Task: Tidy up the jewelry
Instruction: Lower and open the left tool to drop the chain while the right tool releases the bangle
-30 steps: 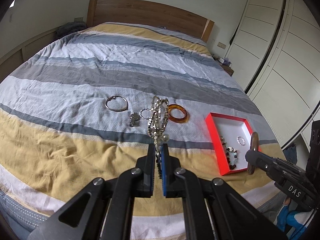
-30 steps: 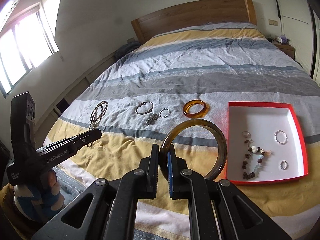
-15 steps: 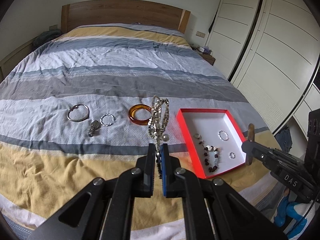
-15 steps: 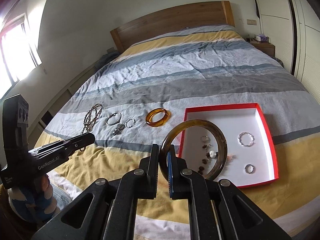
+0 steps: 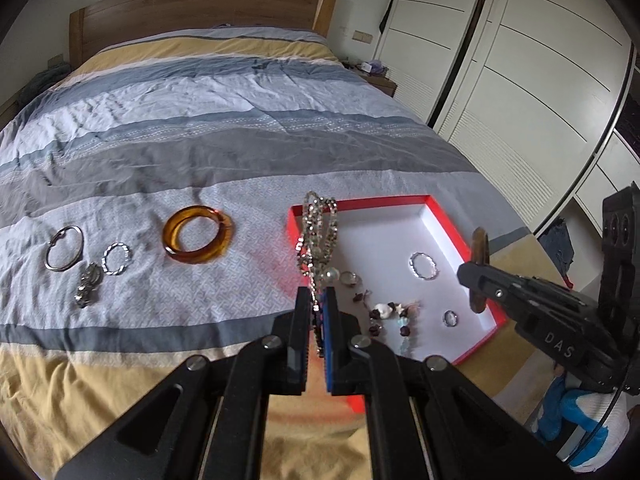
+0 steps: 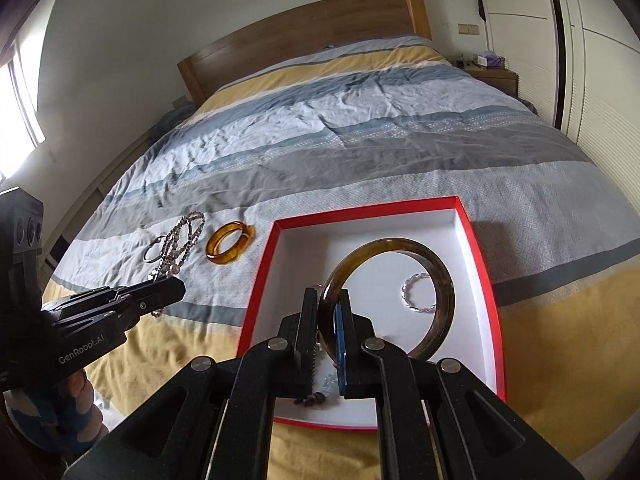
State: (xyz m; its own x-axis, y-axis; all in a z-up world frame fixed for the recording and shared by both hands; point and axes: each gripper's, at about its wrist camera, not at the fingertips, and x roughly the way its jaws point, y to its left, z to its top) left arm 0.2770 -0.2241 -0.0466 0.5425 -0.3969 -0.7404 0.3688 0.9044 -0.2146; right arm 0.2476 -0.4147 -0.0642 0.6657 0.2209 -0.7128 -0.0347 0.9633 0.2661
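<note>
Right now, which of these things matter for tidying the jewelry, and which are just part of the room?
Part of the job:
- red-rimmed white tray
- dark brown bangle
- silver beaded chain
- amber bangle
- twisted silver ring
- plain silver hoop

Just there:
- striped bedspread
- wooden headboard
- white wardrobe

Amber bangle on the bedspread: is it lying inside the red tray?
No, the amber bangle lies on the bedspread, left of the red tray.

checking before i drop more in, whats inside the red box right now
Inside the red box: a twisted silver ring, a small ring and a dark beaded bracelet. The left claw and its hanging chain cover the near left corner.
</note>
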